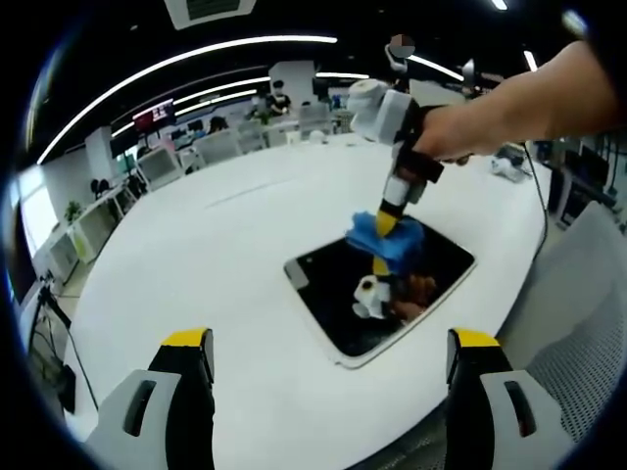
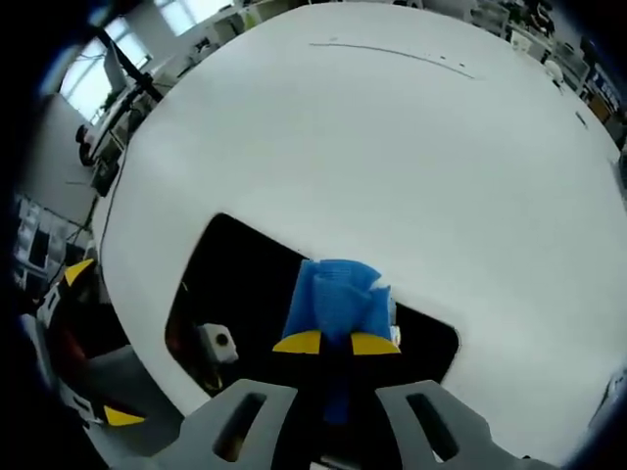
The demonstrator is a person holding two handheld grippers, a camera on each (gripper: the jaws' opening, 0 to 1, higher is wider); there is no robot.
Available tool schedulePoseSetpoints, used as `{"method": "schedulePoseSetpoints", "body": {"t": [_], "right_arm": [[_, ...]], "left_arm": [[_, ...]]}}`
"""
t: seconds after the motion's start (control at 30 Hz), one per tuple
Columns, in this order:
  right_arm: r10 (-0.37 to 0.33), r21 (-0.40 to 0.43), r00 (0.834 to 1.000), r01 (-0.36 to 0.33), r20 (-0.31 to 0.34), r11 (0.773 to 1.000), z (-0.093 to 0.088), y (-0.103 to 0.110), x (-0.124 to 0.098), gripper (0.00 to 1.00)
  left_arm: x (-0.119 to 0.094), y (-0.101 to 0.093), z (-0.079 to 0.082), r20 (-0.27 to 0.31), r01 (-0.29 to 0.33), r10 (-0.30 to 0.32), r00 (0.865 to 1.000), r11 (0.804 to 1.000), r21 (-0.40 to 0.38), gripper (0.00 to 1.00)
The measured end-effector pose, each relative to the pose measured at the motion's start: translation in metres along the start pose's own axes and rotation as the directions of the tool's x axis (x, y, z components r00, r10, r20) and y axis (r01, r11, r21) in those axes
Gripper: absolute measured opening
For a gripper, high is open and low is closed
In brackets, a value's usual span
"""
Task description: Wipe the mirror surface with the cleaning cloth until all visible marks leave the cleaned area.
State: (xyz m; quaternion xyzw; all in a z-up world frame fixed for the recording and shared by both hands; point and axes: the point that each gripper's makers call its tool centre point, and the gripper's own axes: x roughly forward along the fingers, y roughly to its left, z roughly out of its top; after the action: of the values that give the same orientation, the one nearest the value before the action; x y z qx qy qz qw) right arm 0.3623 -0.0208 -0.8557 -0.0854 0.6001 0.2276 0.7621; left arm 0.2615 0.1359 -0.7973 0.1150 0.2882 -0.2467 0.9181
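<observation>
In the left gripper view, the left gripper [image 1: 329, 354] hangs nearest, its yellow-tipped grey jaws spread wide over the smooth white round table [image 1: 196, 245]. Beyond them lies the mirror [image 1: 387, 284], a dark, glossy rounded rectangle with a pale rim, flat on the tabletop. On its far part the right gripper [image 1: 388, 223], held by a person's hand [image 1: 458, 132], pinches the bunched blue cleaning cloth [image 1: 384, 238] against the glass. In the right gripper view, the ribbed cloth [image 2: 335, 299] sits clamped between yellow tips on the mirror [image 2: 240, 284].
</observation>
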Motion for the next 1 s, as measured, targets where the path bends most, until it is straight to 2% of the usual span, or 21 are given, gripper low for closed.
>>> {"method": "schedulePoseSetpoints", "body": {"t": [0.1,0.47,0.73,0.9,1.0], "right_arm": [[-0.005,-0.01,1.0,0.005,0.004,1.0,-0.009,0.005,-0.004,0.03],[0.005,-0.004,1.0,-0.004,0.013,1.0,-0.023,0.009,-0.001,0.03],[-0.001,-0.012,1.0,0.002,0.03,1.0,-0.039,0.018,-0.006,0.03],[0.023,0.031,0.999,-0.024,0.038,0.999,-0.046,0.021,-0.009,0.03],[0.023,0.021,0.999,-0.024,0.037,0.999,-0.049,0.024,-0.007,0.03]], "left_arm": [[0.0,0.0,0.0,0.001,-0.001,0.001,1.0,1.0,-0.002,0.99],[0.001,-0.004,-0.001,-0.005,0.017,-0.017,1.0,1.0,-0.005,0.99],[0.001,-0.004,-0.001,-0.001,0.02,-0.02,1.0,1.0,-0.009,0.99],[-0.001,-0.005,0.001,0.007,0.027,-0.026,1.0,1.0,-0.016,0.99],[-0.001,-0.005,0.003,0.014,0.028,-0.028,1.0,0.999,-0.023,0.99]]}}
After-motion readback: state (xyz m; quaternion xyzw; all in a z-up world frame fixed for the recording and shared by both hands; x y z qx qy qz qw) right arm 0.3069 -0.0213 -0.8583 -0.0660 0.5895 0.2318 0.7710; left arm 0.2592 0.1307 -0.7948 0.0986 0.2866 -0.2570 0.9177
